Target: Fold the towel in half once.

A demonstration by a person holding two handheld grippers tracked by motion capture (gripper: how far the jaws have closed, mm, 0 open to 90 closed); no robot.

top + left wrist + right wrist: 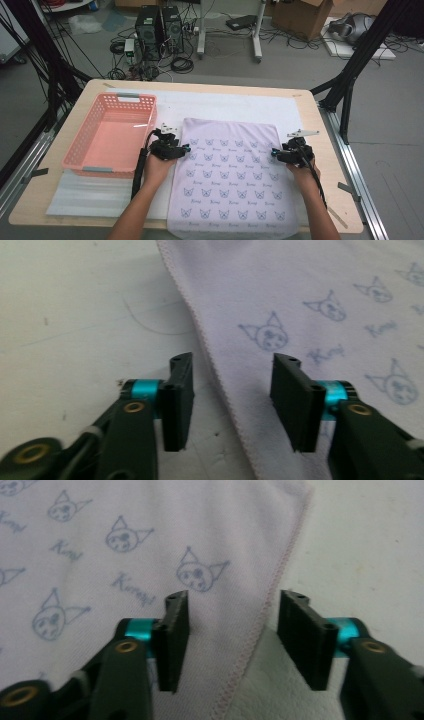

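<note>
Container: one pink plastic basket [112,132] stands on the left part of the bench [330,165]. It is rectangular, with latticed walls, a slot handle at each short end and a smooth floor. Nothing lies in it.

Work item: a pale lilac cloth [231,175] lies flat on the bench, right of the basket and apart from it. Its near end hangs over the bench's front edge. It is rectangular with rounded far corners. The weave looks fine and matt, printed all over with rows of small blue cat-like heads and a short script word. The hem is a narrow line of stitching in a pinker thread, plain in both gripper views.

Underlay: a white sheet [235,105] covers the middle of the wooden bench top, under cloth and basket. Its surface is slightly grainy, with faint scuffs.

Left tool [184,148]: at the cloth's left edge. Its black ribbed jaws stand parted, astride the hem [220,385], one over the white sheet and one over the cloth. The pads do not press on it.

Right tool [275,152]: at the cloth's right edge. Its jaws likewise stand parted, astride the hem [255,630], gripping nothing
</note>
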